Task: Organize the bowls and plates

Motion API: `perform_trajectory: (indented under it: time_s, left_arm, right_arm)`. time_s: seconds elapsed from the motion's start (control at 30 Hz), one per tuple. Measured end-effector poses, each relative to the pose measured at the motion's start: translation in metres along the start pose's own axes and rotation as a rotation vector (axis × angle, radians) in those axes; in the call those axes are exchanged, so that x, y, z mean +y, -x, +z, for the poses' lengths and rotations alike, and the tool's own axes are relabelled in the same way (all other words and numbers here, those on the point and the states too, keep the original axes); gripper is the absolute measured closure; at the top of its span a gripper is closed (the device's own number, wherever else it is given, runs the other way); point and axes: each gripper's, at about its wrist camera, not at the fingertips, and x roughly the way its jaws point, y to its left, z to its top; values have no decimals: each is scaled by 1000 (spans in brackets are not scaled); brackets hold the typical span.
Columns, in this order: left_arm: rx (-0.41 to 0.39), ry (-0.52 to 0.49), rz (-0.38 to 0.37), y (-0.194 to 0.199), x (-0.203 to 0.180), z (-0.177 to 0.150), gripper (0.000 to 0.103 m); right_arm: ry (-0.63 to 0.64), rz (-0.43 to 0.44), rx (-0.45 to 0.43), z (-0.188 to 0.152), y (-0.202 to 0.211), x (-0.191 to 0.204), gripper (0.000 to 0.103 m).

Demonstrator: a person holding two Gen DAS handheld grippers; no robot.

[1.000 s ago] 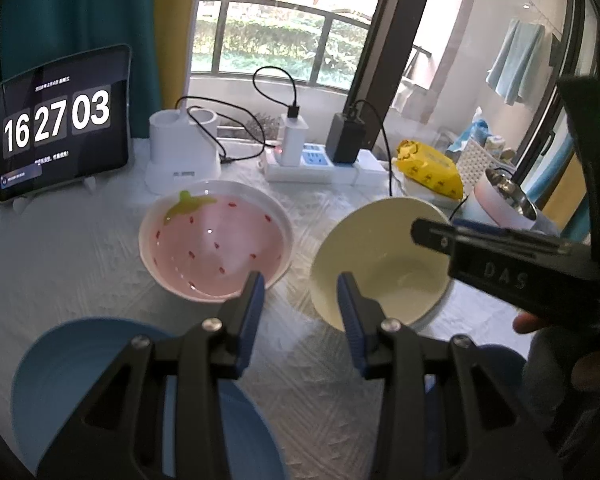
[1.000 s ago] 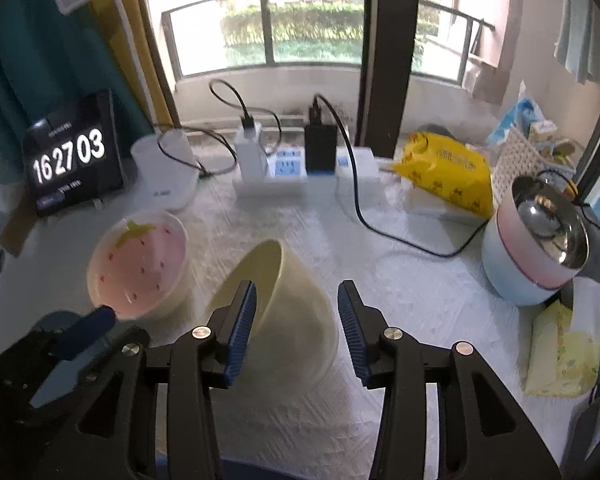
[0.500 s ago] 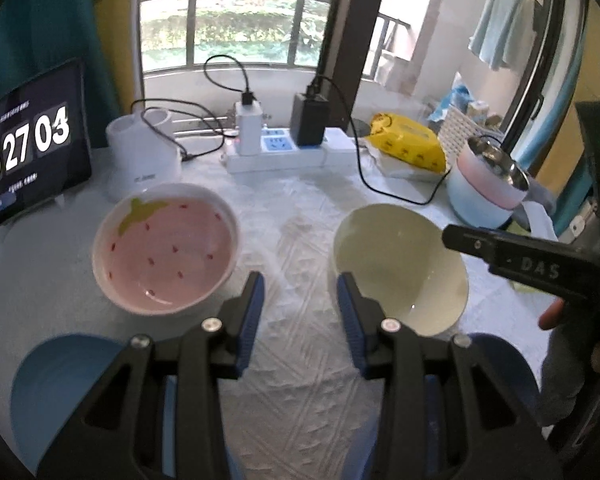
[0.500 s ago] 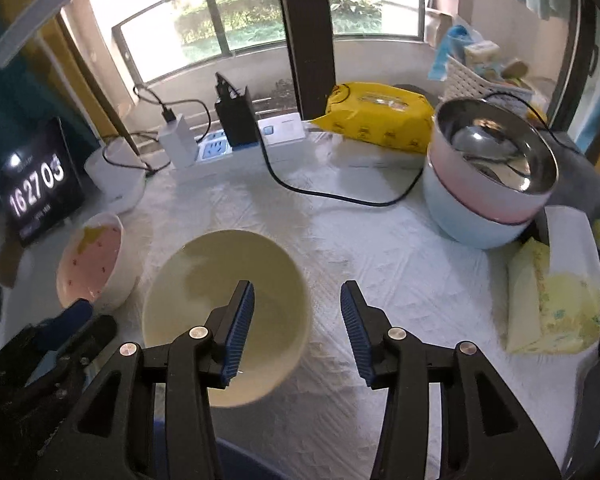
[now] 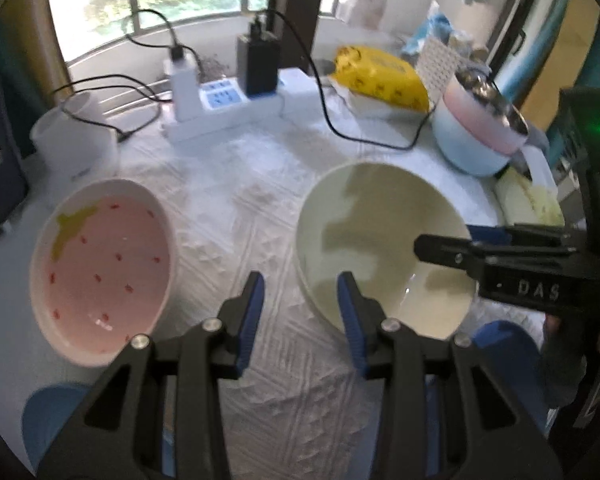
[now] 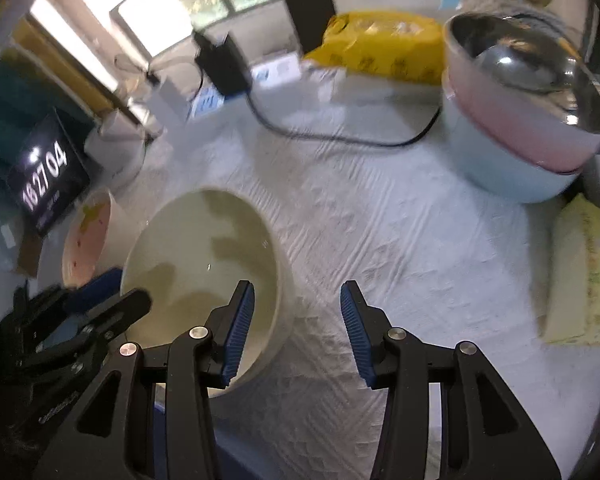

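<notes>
A cream bowl (image 5: 380,248) sits on the white tablecloth, also in the right wrist view (image 6: 204,256). A pink strawberry-pattern bowl (image 5: 100,268) sits left of it, and shows in the right wrist view (image 6: 86,236). Blue plates lie at the near edge, one at the left (image 5: 52,416) and one at the right (image 5: 504,348). My left gripper (image 5: 300,308) is open and empty above the cloth between the two bowls. My right gripper (image 6: 296,320) is open and empty; its left finger hangs over the cream bowl's near right rim.
A stack of pink and light-blue bowls with a steel one on top (image 6: 520,120) stands at the right. A power strip with chargers and cables (image 5: 228,100), a yellow packet (image 5: 380,76), a white holder (image 5: 72,140), a clock tablet (image 6: 44,176) and a yellowish pack (image 6: 580,272) ring the table.
Both grippers have swung to the right and tilted down closer to the table. The cream bowl, tilted a second ago, now sits flat. Both stay open.
</notes>
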Motion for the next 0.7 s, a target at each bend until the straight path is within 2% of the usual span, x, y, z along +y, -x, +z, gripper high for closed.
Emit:
perform_trajectory:
  time_s: [0.1,0.27,0.37,0.47,0.7]
  left_arm:
    - [23,-6,3,-10,-2,4,64]
    - [16,-8,-40,-18,-7,7,65]
    - [20,-15,-38,-21,-10,10,69]
    - [16,-14,-23,-20,-9,11,76]
    - [-19,-20,-8,-15,-8,9,79]
  right_arm:
    - [42,-16,12,1,-5,6,56]
    - [129,-49,14,-2,-13,18,80]
    - [157,-93,3,-5,-19,23,82]
    - [167,-97,-3,-6,-18,23,82]
    - [171,-103,-53,-4,-8,23,86]
